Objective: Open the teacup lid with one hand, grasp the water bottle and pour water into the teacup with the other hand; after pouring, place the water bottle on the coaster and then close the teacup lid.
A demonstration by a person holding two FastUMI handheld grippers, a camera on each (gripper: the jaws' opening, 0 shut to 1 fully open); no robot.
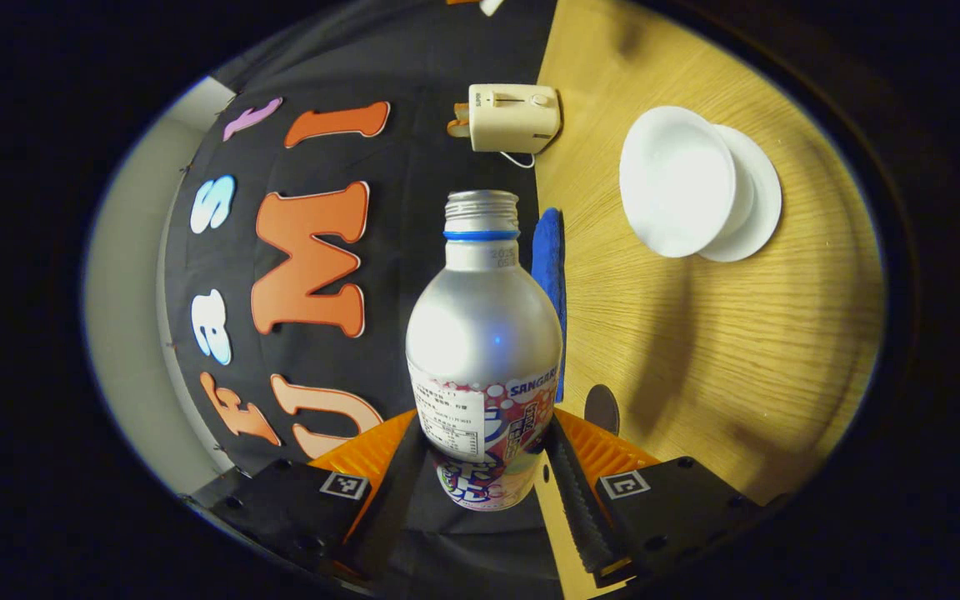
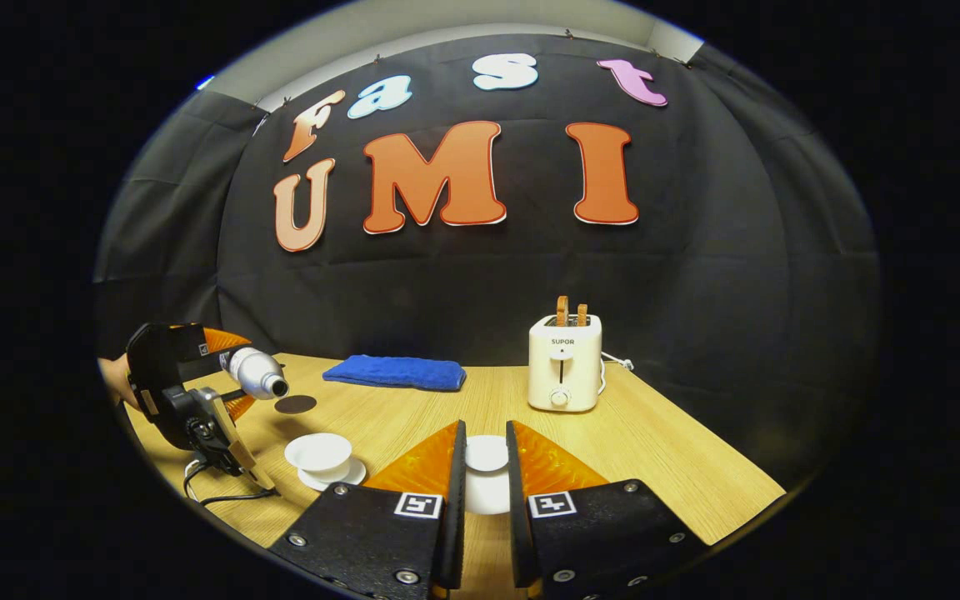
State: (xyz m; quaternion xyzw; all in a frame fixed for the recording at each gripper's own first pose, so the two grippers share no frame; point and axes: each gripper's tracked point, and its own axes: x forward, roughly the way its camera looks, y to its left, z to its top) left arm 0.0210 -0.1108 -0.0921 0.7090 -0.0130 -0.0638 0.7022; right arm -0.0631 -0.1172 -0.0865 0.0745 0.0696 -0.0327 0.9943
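While your left gripper (image 1: 487,467) pinches the capless water bottle (image 1: 484,350) by its lower body, tipped sideways above the table (image 1: 697,350), your right gripper (image 2: 485,487) clamps the white teacup lid (image 2: 487,471) between its fingers. Farther off sit the open teacup (image 2: 318,452) on its saucer (image 2: 347,477), then the dark coaster (image 2: 295,404), blue towel (image 2: 394,372) and toaster (image 2: 564,363).

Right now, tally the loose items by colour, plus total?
White: 4 — teacup, saucer, teacup lid in the right tongs, toaster
Silver: 1 — water bottle in the left tongs
Blue: 1 — towel
Dark: 1 — coaster
Total: 7
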